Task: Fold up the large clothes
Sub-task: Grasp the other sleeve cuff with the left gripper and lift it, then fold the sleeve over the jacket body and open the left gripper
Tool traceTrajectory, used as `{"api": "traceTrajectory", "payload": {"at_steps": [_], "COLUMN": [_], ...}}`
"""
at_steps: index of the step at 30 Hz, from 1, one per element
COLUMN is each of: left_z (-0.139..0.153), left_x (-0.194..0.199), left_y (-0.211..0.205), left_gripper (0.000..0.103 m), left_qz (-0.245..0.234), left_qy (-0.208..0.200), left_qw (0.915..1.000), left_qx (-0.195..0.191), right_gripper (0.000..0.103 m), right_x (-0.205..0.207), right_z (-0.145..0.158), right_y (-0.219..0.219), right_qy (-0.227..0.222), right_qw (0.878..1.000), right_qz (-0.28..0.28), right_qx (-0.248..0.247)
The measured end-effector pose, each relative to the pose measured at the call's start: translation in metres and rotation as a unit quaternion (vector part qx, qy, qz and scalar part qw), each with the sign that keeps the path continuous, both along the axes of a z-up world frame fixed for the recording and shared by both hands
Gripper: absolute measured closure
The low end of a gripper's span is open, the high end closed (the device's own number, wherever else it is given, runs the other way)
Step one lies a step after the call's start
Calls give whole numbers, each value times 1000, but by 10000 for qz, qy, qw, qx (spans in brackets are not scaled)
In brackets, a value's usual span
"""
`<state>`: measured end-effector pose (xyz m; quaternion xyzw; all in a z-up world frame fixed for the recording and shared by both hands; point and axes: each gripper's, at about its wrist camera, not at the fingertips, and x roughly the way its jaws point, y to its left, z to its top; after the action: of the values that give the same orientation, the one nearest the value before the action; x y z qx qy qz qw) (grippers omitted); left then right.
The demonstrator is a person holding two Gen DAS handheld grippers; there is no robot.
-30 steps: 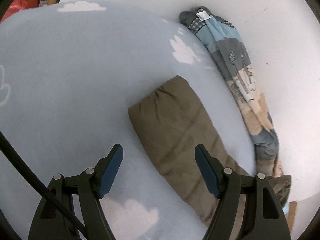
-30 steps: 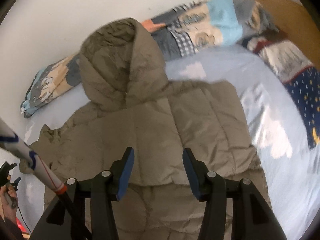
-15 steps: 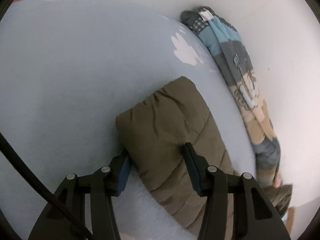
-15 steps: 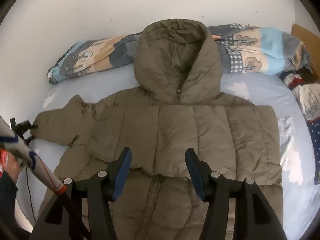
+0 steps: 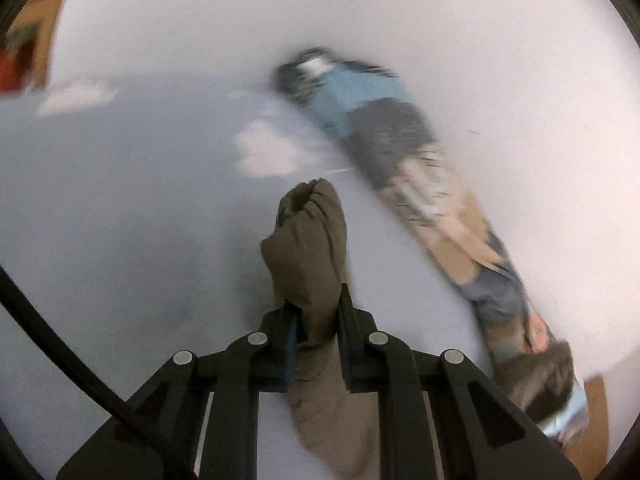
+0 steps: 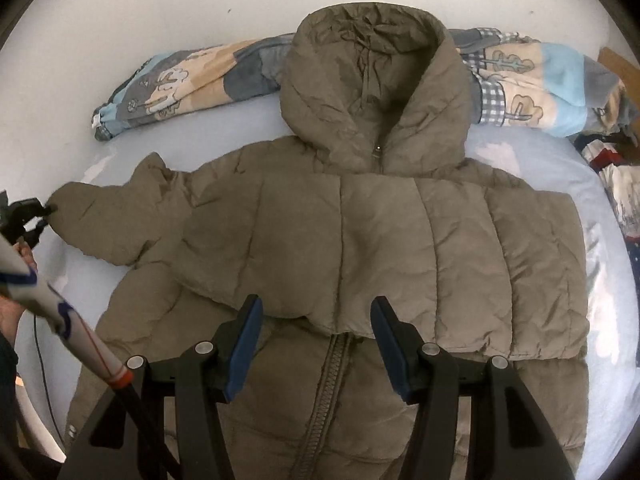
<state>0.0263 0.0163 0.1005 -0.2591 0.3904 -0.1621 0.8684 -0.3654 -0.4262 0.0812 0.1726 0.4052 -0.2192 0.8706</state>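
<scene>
An olive hooded puffer jacket [image 6: 360, 240] lies face up on the bed, its zip toward me and its hood [image 6: 372, 80] against the wall. One sleeve is folded across the chest. The other sleeve [image 6: 108, 220] stretches out to the left. My left gripper [image 5: 316, 304] is shut on that sleeve's cuff [image 5: 308, 248], which bunches up between the pads and is lifted off the sheet. The same gripper shows at the far left of the right wrist view [image 6: 44, 210]. My right gripper [image 6: 316, 304] hovers over the folded sleeve's edge, jaws opening, pads not pressing on the fabric.
A light blue sheet [image 5: 120, 200] with white clouds covers the bed. A rolled patterned blanket [image 6: 180, 80] lies along the white wall behind the hood. Dark patterned cloth [image 6: 616, 184] sits at the right edge. A person's hand [image 6: 24, 256] and a white tube [image 6: 60, 308] are at the left.
My left gripper came down around the sleeve's cuff, closed on it and lifted it. My right gripper swung to face the jacket squarely and widened a little.
</scene>
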Motion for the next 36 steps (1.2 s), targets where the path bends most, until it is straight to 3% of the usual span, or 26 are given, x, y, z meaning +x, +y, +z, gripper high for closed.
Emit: {"api": "traceTrajectory", "payload": {"at_steps": [3,8,10,15,19,21,24,27,29,31,32,33,36], "left_z": [39,105,123,144,132,109,59,-14,-41,-43,-36,-25,14], "left_x": [-19,-69,-90,-135,-180,-205,-239,-268,-282,-298,-306,-311,-314], "left_y": [-29,-85,-106,-159,-220,-257,-310,-348,-359,-361,-362,-360,-341], "left_gripper": [87,87,87,87,87,87,87,87,87,81,62,42,37], "left_qz": [-444,-1302,-1597,-2329,-3133,-3569,-4159,-4588,-4638,-4646,-4791,-4957,-4947], "left_qy": [-411,-1145,-1372,-1595,-1628,-1526,-1299,-761,-713,-1024,-1099,-1017,-942], "left_qw": [9982,9849,9776,9593,9352,9198,8929,8645,8504,8368,8258,8211,8388], "left_qx": [-24,-11,20,-6,268,569,1134,1907,2379,2709,2765,2639,2071], "right_gripper": [39,39,39,39,32,31,31,31,31,31,31,30,29], "right_x": [6,19,18,2,-24,-36,-52,-62,-66,-68,-67,-68,-69], "right_z": [-5,-39,-36,-10,19,30,38,42,42,41,41,39,34], "right_y": [3,-3,-4,-15,-32,-43,-57,-70,-75,-79,-81,-82,-86], "right_qy": [14,610,608,106,-486,-718,-910,-978,-1007,-1042,-1071,-1117,-1266], "right_qw": [10000,9980,9980,9987,9953,9922,9882,9851,9834,9820,9809,9795,9731], "right_qz": [20,-107,-59,-172,-479,-678,-953,-1108,-1176,-1185,-1174,-1155,-1111], "right_qx": [2,113,135,477,681,755,777,877,943,1042,1121,1212,1573]}}
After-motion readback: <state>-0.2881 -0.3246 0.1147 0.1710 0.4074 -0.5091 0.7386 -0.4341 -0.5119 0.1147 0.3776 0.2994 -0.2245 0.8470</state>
